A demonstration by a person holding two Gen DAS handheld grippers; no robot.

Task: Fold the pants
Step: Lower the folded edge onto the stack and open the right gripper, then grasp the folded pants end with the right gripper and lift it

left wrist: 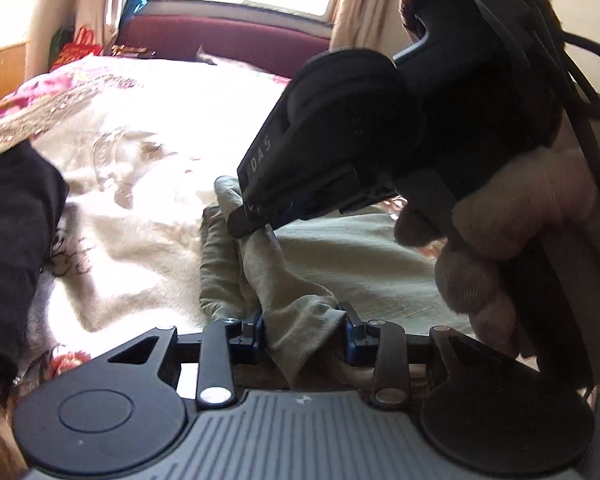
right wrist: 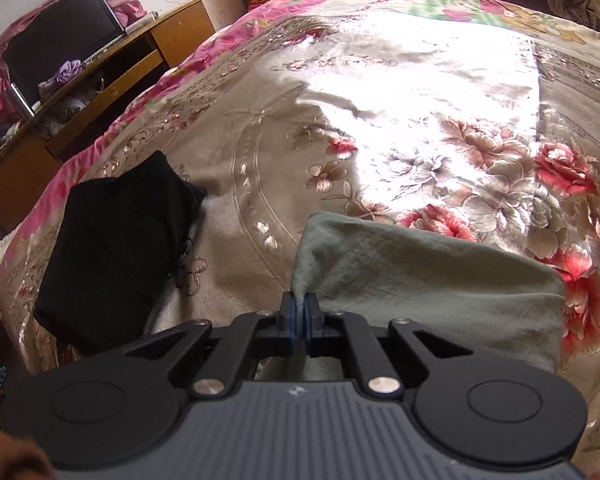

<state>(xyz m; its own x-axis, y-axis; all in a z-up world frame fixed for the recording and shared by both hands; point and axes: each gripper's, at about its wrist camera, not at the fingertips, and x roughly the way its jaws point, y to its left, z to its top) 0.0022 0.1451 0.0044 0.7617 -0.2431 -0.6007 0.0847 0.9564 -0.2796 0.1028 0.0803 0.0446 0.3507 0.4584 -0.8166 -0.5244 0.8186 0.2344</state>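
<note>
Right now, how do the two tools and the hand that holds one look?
Both tools are matte black, with round discs at each side, a grey ribbed plate between them and blue pads on the fingers. The right tool has pale "DAS" lettering on its body, and black cables trail from it. The hand wears a fuzzy beige glove.

Pants (right wrist: 420, 280) – pale grey-green woven cloth, matt, slightly coarse crinkled weave, soft creases. Bedspread (right wrist: 380, 100) – satiny floral fabric, glossy sheen where light hits, smooth with raised embroidered-looking lines. Black garment (right wrist: 116, 248) is matt dark cloth, soft, no shine. Right gripper (right wrist: 300, 316) is matt black plastic with blue rubbery pads, shiny metal pins, ribbed grey housing; left gripper (left wrist: 302, 330) same finish. Hand (left wrist: 512, 240) wears fuzzy beige fabric glove. Desk (right wrist: 100, 80) is orange-brown wood, semi-gloss. Headboard (left wrist: 228, 36) is maroon, smooth, looks padded.
</note>
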